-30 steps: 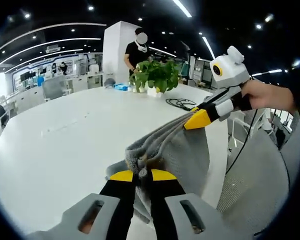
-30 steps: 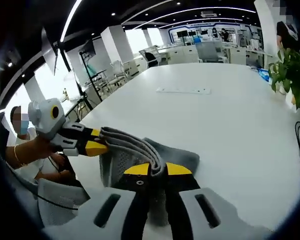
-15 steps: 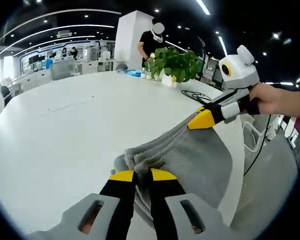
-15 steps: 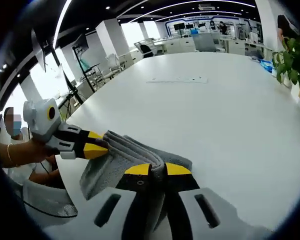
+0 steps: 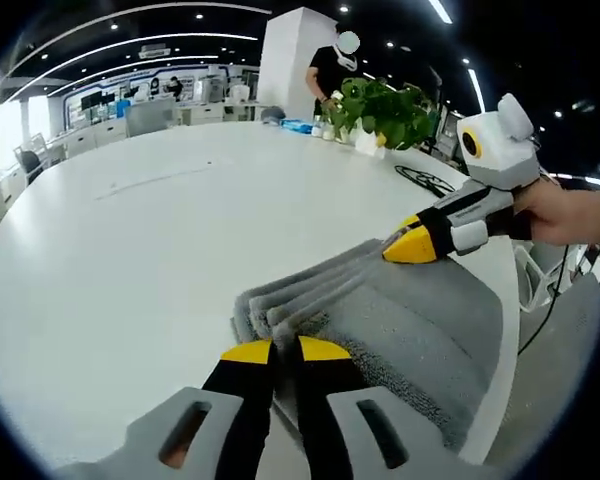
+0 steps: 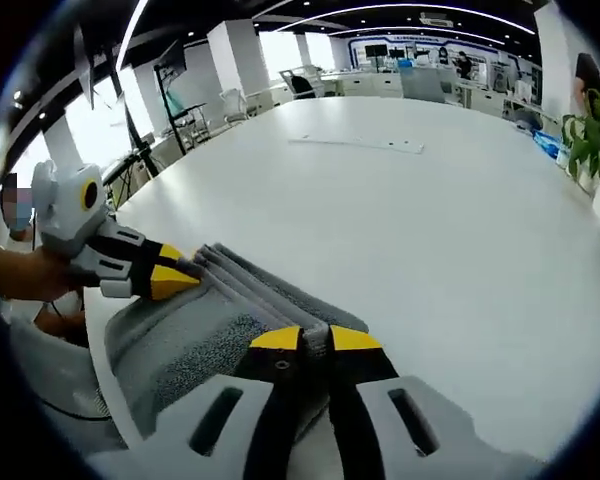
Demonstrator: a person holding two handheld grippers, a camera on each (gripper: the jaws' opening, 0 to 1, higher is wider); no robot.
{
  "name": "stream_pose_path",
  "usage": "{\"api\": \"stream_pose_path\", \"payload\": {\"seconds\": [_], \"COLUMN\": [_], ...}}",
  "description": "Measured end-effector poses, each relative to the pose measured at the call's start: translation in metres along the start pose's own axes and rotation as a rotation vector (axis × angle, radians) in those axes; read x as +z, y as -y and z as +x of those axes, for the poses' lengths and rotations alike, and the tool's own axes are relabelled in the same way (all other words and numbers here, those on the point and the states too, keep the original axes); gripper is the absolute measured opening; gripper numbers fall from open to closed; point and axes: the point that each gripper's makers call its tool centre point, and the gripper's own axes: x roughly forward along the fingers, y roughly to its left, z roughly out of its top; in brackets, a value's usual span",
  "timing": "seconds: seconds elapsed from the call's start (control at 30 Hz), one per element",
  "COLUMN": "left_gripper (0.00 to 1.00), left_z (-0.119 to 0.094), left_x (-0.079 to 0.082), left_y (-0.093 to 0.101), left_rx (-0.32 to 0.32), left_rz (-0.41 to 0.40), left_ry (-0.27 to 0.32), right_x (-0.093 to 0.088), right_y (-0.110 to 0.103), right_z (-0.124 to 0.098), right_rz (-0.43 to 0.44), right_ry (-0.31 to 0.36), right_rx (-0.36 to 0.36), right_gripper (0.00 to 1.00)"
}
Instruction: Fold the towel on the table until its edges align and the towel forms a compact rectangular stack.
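A grey towel lies in several bunched layers on the white table, near its edge. My left gripper is shut on one corner of the towel's layered edge. The right gripper enters the left gripper view from the right, shut on the other corner. In the right gripper view the towel spreads to the left over the table edge, my right gripper is shut on its corner, and the left gripper pinches the far corner. The layered edge runs taut between the two.
A potted green plant and a black cable sit at the far side of the table, with a person standing behind. A hand holds the left gripper. The wide tabletop stretches beyond the towel.
Both grippers have come down with the towel, which hung in the air before and now lies flatter on the table near its edge. Both stay shut on its corners.
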Motion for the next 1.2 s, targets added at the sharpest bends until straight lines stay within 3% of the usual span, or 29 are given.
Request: {"api": "stream_pose_path", "payload": {"seconds": [0.23, 0.4, 0.7, 0.77, 0.87, 0.97, 1.1, 1.2], "left_gripper": [0.07, 0.09, 0.23, 0.27, 0.31, 0.39, 0.51, 0.59], "left_z": [-0.002, -0.002, -0.021, -0.026, -0.032, -0.043, -0.055, -0.059], "left_x": [0.001, 0.004, 0.023, 0.029, 0.044, 0.057, 0.060, 0.051], "left_y": [-0.002, -0.001, -0.007, -0.008, 0.000, 0.010, 0.033, 0.040], "left_rx": [-0.036, -0.050, -0.039, -0.032, -0.094, -0.117, -0.217, -0.234], "left_rz": [-0.055, 0.069, 0.119, 0.168, 0.173, 0.215, 0.186, 0.193], "left_ry": [0.033, -0.038, -0.024, -0.010, 0.073, 0.105, 0.135, 0.125], "right_x": [0.005, 0.010, 0.027, 0.028, 0.031, 0.032, 0.025, 0.016], "right_y": [-0.007, -0.008, -0.005, -0.006, -0.013, -0.021, -0.040, -0.047], "right_z": [-0.006, -0.009, -0.036, -0.040, -0.051, -0.057, -0.066, -0.073], "right_rz": [-0.021, -0.111, -0.160, -0.172, -0.207, -0.226, -0.239, -0.228], "right_ry": [0.031, 0.020, 0.079, 0.083, 0.096, 0.110, 0.117, 0.125], "right_rx": [0.005, -0.002, -0.047, -0.043, -0.025, 0.015, 0.097, 0.133], "right_gripper": [0.06, 0.08, 0.15, 0.20, 0.26, 0.30, 0.35, 0.39]}}
